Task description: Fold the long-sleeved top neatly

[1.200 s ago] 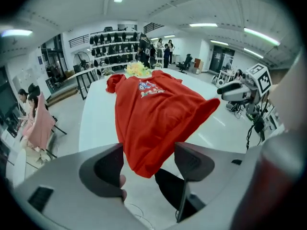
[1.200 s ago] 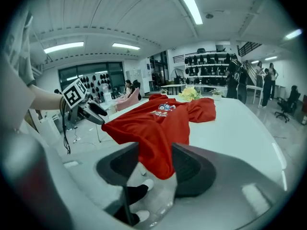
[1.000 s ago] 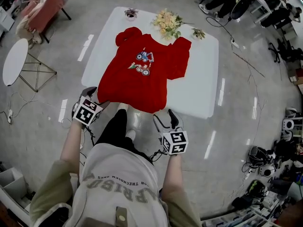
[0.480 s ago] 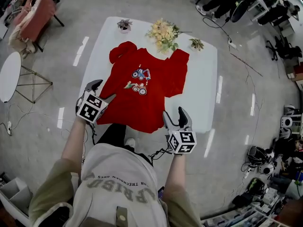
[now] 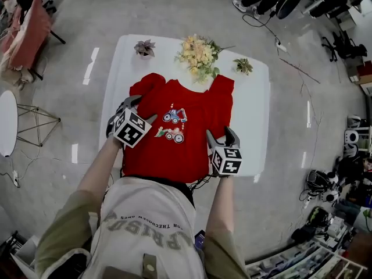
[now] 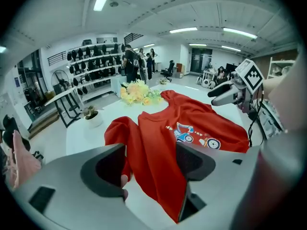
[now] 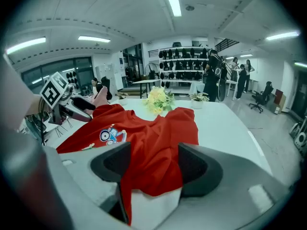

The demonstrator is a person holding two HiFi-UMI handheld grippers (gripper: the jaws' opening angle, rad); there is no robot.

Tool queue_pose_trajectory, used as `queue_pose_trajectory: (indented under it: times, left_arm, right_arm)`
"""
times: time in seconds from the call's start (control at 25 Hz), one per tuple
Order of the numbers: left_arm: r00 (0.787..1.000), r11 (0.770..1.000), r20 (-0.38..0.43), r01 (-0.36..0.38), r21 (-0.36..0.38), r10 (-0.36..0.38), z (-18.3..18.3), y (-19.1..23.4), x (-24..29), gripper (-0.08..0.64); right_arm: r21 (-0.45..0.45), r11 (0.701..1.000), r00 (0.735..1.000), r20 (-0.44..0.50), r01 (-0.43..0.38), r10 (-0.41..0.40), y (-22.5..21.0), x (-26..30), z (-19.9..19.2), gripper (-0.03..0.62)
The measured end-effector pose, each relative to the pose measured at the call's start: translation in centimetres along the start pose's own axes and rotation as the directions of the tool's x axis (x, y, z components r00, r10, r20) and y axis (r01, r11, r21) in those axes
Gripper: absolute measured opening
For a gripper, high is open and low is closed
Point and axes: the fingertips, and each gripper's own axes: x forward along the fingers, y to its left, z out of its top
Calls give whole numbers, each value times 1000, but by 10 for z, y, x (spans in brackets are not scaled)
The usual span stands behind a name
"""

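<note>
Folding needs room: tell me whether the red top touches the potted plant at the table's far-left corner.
Apart. Head view shows bare table between potted plant and red top; left gripper view agrees.

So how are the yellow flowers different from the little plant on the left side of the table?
The yellow flowers are a big, pale, bushy bunch; the little plant is much smaller, with dark leaves. The flowers sit right beside the red top's collar, while the plant stands apart from it, nearer the table's corner. Both stand along the far edge of the white table.
</note>
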Motion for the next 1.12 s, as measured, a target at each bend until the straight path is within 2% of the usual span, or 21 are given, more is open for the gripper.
queue_pose_trajectory:
  times: [0.16, 0.32, 0.4, 0.48, 0.52, 0.68, 0.92, 1.0, 1.12]
  left_arm:
    - [996, 999, -91, 0, 43, 3, -8, 12, 31, 328]
    - [987, 996, -158, -13, 88, 27, -19, 21, 51, 228]
    - [986, 998, -164, 1, 67, 10, -22, 19, 56, 163]
    - [989, 1000, -145, -3, 28, 7, -20, 20, 57, 114]
    - [991, 1000, -129, -15, 12, 17, -18, 22, 56, 98]
    - [993, 994, -67, -102, -28, 100, -7, 34, 53, 77]
    - [978, 976, -4, -208, -58, 208, 25, 47, 52, 72]
    - [976, 972, -19, -219, -78, 219, 30, 53, 59, 71]
    - [974, 973, -82, -218, -82, 211, 25, 57, 78, 72]
  right_arm:
    - [-20, 999, 991, -130, 29, -31, -20, 31, -9, 307]
    - [-55, 998, 964, -264, -34, 18, -24, 54, -28, 263]
    - [-65, 995, 954, -293, -81, 59, -20, 58, -32, 173]
    - [-114, 988, 951, -305, -100, 61, -21, 60, -30, 71]
    - [-149, 984, 951, -306, -98, 48, -24, 60, -26, 54]
    - [-244, 967, 957, -291, -80, 6, -52, 64, -3, 44]
    - [-322, 941, 959, -283, -105, 10, -79, 80, 29, 44]
    - [-324, 940, 959, -282, -108, 12, -86, 86, 35, 44]
    - [-313, 942, 949, -316, -119, 15, -94, 99, 30, 44]
